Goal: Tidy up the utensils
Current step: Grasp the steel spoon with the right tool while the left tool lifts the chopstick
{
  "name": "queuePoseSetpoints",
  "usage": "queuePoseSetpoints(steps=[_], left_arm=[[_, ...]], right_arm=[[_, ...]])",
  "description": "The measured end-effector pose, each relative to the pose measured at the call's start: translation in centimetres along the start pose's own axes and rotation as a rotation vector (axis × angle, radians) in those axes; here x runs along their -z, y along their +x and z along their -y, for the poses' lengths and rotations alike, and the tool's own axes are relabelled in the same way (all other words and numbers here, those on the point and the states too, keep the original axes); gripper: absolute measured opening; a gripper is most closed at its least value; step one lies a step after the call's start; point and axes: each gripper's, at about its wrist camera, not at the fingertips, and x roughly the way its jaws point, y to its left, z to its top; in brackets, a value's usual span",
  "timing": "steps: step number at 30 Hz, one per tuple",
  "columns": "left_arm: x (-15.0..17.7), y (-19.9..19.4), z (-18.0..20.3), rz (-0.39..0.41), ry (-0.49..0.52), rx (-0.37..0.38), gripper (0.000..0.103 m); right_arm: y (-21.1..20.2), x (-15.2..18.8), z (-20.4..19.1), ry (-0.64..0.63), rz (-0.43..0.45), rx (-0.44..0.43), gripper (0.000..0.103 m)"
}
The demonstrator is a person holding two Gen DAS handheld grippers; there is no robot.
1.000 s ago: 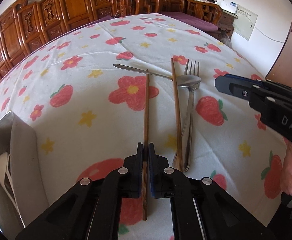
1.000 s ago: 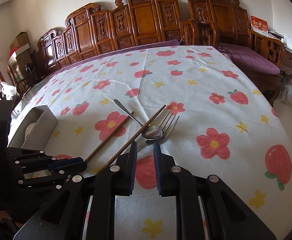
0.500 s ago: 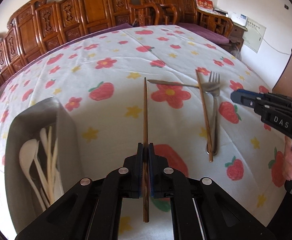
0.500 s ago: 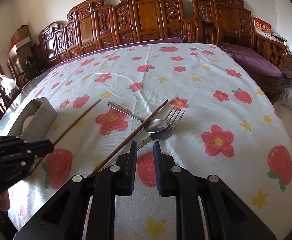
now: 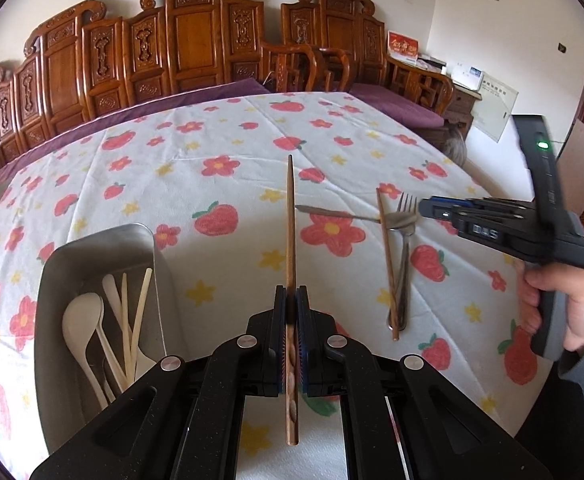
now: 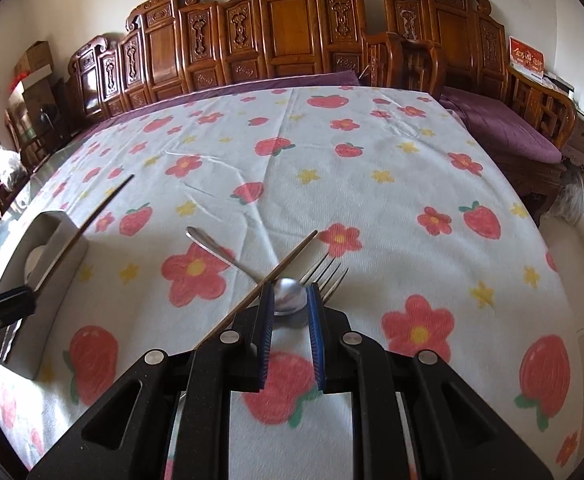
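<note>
Left wrist: we see left gripper [image 5: 291, 312] pinching brown wooden chopstick [image 5: 290, 216], now lifted beside grey metal tray [image 5: 92, 240] lower left; drop next.

"DAS" on right gripper [image 5: 487, 222] body; other text unreadable.

On your surface [image 5: 220, 148], the tray [image 5: 92, 248] sits toward the left edge with utensils [image 5: 108, 332] lying in it. The second chopstick [image 5: 387, 264], fork [image 5: 405, 236] and spoon [image 5: 343, 214] lie crossed toward the right edge. Your left gripper [image 5: 291, 312] holds a chopstick [image 5: 290, 224] above the surface, between tray and pile. Your right gripper [image 6: 290, 304] hangs over the spoon's bowl. Chairs [image 5: 196, 48] line the far edge.
</note>
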Motion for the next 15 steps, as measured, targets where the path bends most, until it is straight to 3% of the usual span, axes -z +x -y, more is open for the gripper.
queuePoseSetpoints(steps=[6,15], left_arm=[[0.2,-0.6,0.4,0.01,0.012,0.011,0.004],[0.1,-0.8,0.1,0.013,0.005,0.011,0.004]], right_arm=[[3.2,-1.1,0.4,-0.04,-0.079,0.017,0.019],[3.7,-0.3,-1.0,-0.084,-0.116,0.003,0.026]])
